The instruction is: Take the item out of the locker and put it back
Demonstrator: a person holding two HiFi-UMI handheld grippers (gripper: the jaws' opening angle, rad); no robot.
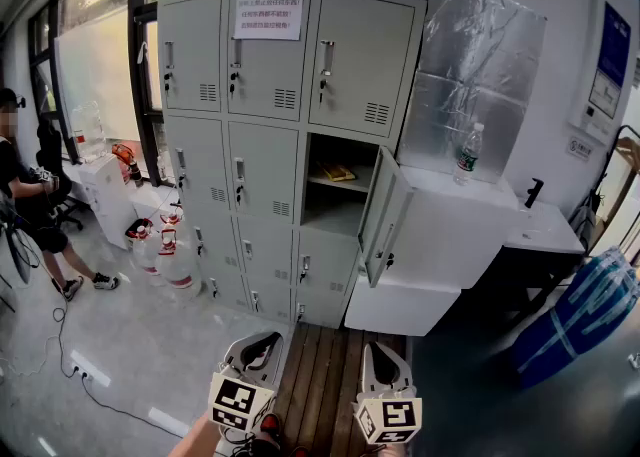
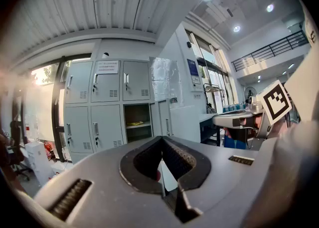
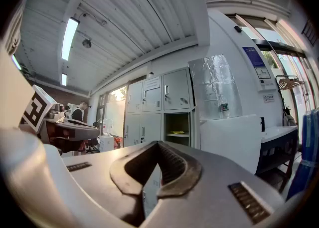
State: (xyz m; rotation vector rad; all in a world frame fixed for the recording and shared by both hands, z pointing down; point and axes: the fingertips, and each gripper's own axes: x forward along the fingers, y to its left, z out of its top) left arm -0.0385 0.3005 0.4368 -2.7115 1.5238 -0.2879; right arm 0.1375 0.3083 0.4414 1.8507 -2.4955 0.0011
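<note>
A grey locker bank (image 1: 262,135) stands ahead. One compartment (image 1: 338,190) in its middle row is open, with its door (image 1: 384,217) swung out to the right. A flat yellow item (image 1: 335,173) lies on the shelf inside, also seen as the yellow item (image 2: 135,122) and the yellow item (image 3: 175,132) in the two gripper views. My left gripper (image 1: 260,343) and right gripper (image 1: 384,355) are low at the frame's bottom, well short of the locker. Both are shut and hold nothing: the left gripper (image 2: 162,140) and the right gripper (image 3: 158,145) each show their tips meeting.
A white cabinet (image 1: 440,245) with a water bottle (image 1: 468,155) on it stands right of the open door. A blue bag (image 1: 585,310) lies at the far right. Water jugs (image 1: 165,250) and a seated person (image 1: 30,200) are at the left. A wooden board (image 1: 320,375) lies underfoot.
</note>
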